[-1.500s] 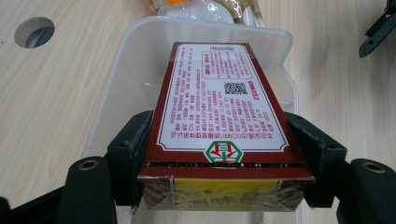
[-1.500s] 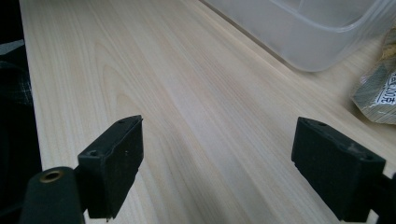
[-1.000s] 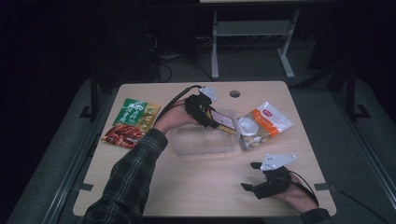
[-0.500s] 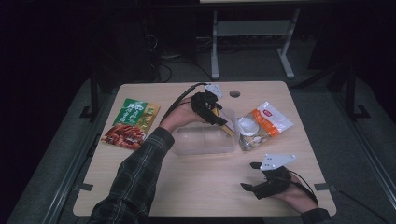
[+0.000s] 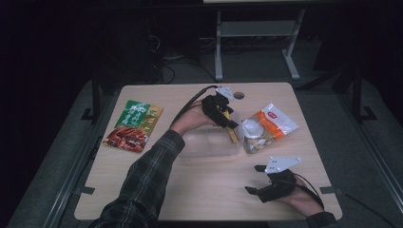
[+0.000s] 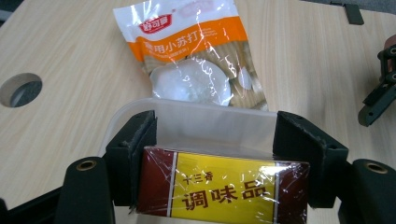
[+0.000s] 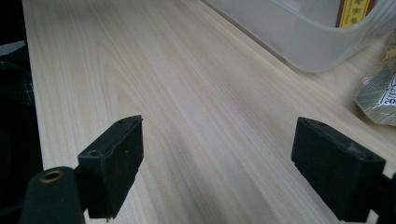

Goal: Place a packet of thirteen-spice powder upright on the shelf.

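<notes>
A yellow and dark red seasoning box [image 6: 219, 189] wrapped in film sits crosswise between the jaws of my left gripper [image 6: 219, 128], which is shut on its ends. In the high view the left gripper [image 5: 227, 122] holds the box [image 5: 232, 135] tilted over the right end of a clear plastic container [image 5: 206, 143]. The container's rim [image 6: 196, 109] lies just beyond the box. My right gripper [image 5: 254, 179] rests near the table's front right, open with nothing between its jaws; in its own view [image 7: 217, 140] there is bare wood under them.
An orange and white snack bag [image 5: 271, 124] lies right of the container, touching it. A green and red snack bag [image 5: 134, 124] lies at the left. A round hole [image 5: 238, 95] is in the tabletop near the far edge. The table stands among dark surroundings.
My left hand has shifted to the right with the box, from over the container's back rim to its right end. The right gripper has stayed where it was.
</notes>
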`<move>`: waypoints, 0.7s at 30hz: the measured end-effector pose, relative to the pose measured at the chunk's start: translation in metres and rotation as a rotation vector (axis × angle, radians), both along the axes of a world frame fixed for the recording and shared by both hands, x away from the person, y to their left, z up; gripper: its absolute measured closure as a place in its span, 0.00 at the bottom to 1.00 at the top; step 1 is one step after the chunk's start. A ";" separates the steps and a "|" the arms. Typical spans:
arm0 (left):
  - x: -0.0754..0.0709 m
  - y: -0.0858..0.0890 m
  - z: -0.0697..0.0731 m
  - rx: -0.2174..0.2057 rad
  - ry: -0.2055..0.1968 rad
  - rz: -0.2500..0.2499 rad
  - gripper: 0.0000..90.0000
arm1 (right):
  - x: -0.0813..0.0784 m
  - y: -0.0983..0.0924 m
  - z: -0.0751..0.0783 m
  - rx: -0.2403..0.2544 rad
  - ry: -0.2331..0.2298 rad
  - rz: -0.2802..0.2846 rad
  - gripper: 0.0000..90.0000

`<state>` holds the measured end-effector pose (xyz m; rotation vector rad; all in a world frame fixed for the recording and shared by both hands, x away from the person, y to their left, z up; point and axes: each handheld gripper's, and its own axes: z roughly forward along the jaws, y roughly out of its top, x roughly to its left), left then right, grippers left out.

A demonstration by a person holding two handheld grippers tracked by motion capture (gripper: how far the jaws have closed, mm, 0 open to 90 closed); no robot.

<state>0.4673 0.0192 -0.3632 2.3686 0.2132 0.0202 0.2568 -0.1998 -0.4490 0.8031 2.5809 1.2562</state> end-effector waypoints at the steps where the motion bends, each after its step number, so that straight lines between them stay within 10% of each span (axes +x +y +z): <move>1: 0.000 -0.002 -0.002 -0.001 0.007 0.000 0.34 | 0.000 0.000 0.000 -0.001 0.000 0.000 0.18; 21: 0.001 -0.008 0.001 -0.051 0.013 0.004 0.29 | 0.001 -0.002 -0.001 0.009 0.003 0.010 0.18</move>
